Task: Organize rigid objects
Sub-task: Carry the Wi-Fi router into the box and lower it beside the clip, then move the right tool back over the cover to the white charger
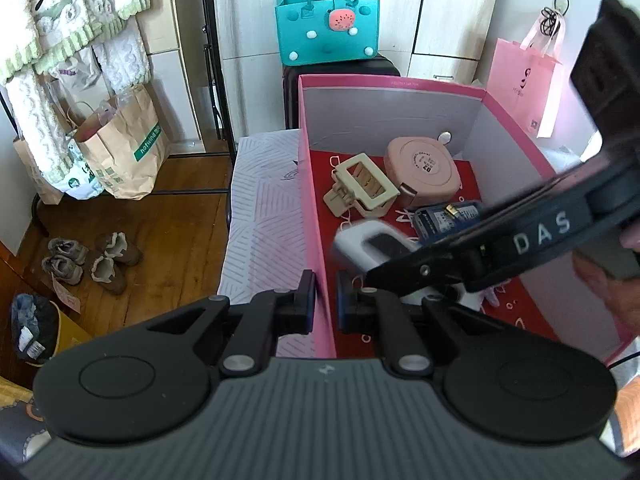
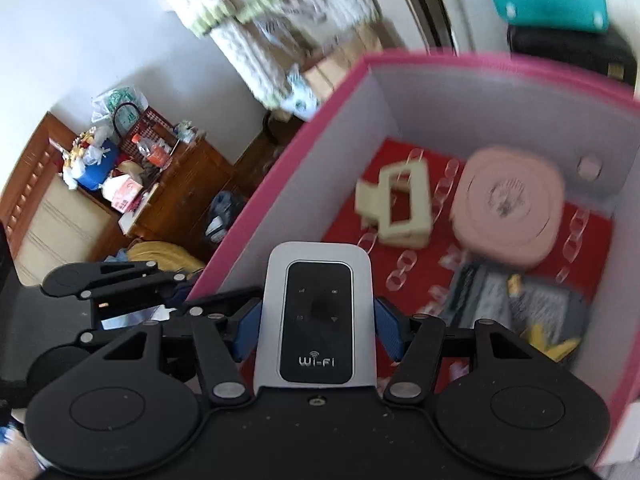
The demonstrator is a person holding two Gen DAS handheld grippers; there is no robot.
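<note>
Right gripper (image 2: 316, 320) over the near end of the pink box (image 2: 280, 152), jaws clamped on the long sides of a white pocket Wi-Fi router (image 2: 316, 312), dark screen facing up, blue pads pressed to its edges. In the left wrist view the router (image 1: 360, 244) sits above the box's red floor, near the left wall, carried by the right gripper (image 1: 384, 268) reaching in from the right. Left gripper (image 1: 325, 300) has its jaws together, pinching the box's left wall (image 1: 316, 216), one pad outside and one inside. Already lying in the box: cream hair claw (image 1: 362, 188), pink rounded-square case (image 1: 422, 170) just beside it, blue packet (image 1: 444, 216) nearer the router. Box stands on a pale striped surface (image 1: 260, 208). Teal felt bag (image 1: 326, 28) behind the box; pink paper bag (image 1: 524, 80) to the right. Right wrist view is motion-blurred.
</note>
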